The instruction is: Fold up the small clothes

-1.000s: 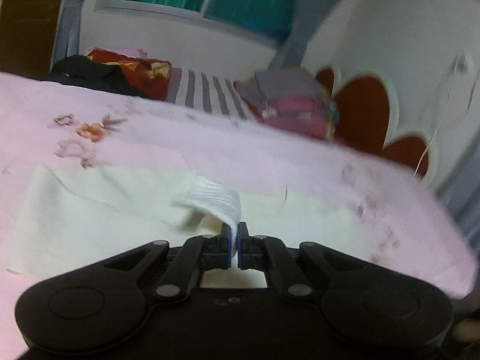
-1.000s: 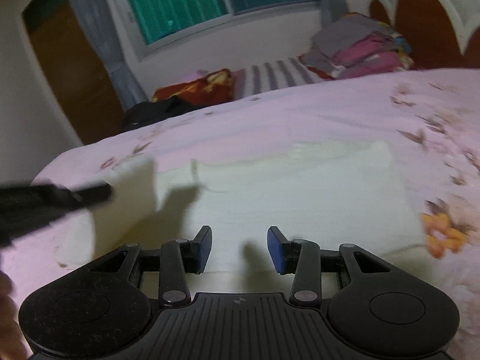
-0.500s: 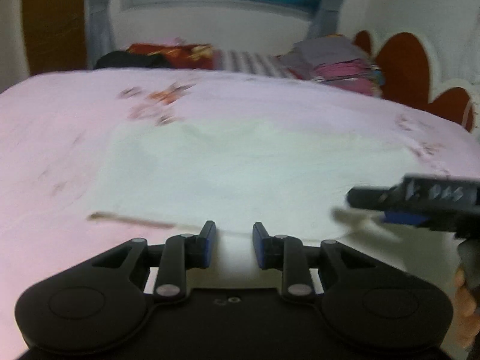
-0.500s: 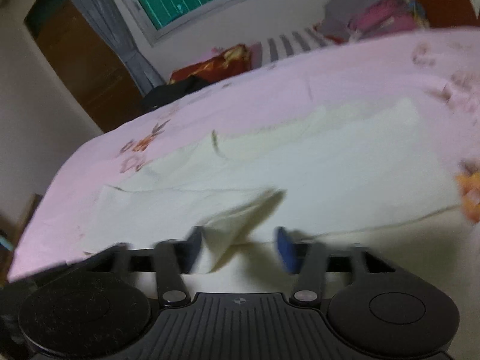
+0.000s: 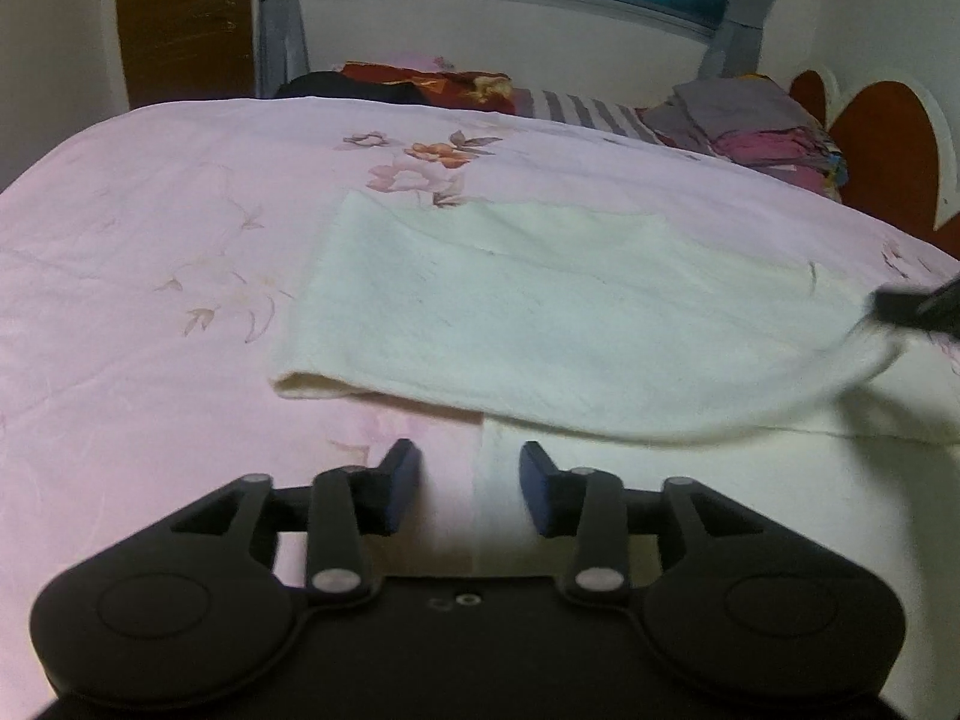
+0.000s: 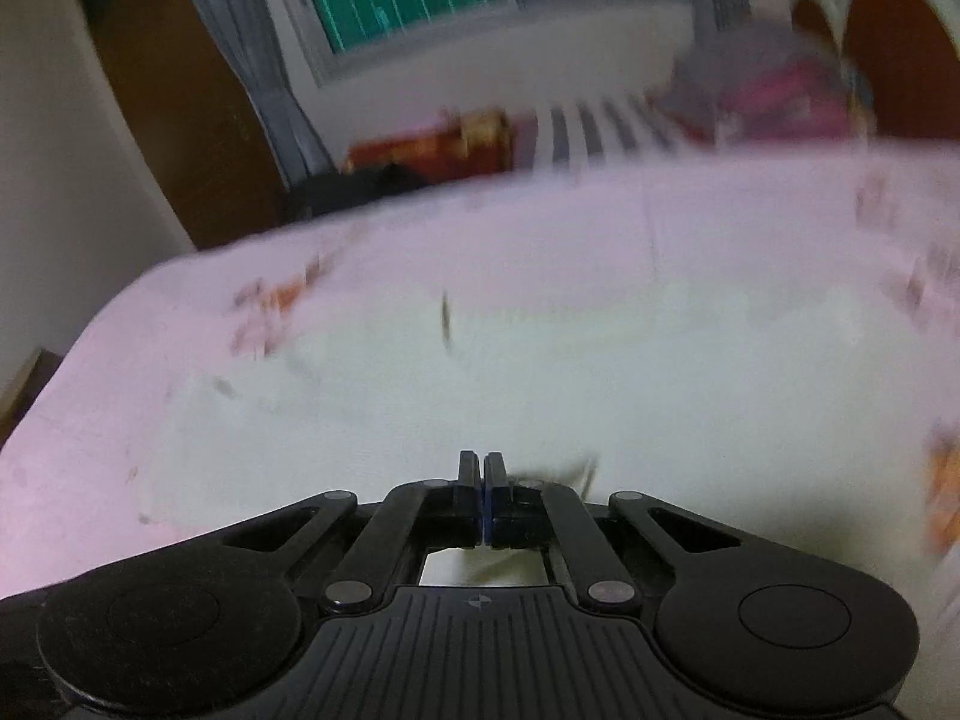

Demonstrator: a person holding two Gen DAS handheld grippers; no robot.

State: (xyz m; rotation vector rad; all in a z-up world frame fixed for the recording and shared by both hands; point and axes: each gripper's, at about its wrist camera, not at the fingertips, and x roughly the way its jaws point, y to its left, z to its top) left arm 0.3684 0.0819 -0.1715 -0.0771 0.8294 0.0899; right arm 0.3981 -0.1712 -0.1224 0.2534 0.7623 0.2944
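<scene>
A cream garment [image 5: 540,312] lies folded on the pink floral bedspread [image 5: 150,252]; its near edge lifts in a curve toward the right. My left gripper [image 5: 469,480] is open and empty, just short of the garment's near edge. My right gripper [image 6: 483,480] has its jaws pressed together over the cream garment [image 6: 540,372]; the view is blurred, and a bit of cloth edge shows beside the fingers. Its black tip [image 5: 918,306] shows at the right edge of the left wrist view, at the lifted cloth.
A pile of folded clothes [image 5: 750,120] and a striped pillow [image 5: 576,111] lie at the far side of the bed, by a red and white headboard [image 5: 888,144]. A window and curtains are behind, a brown door at far left.
My left gripper let go of the cloth corner, opened and drew back. My right gripper went from open to shut at the garment's edge and is moving, lifting that side.
</scene>
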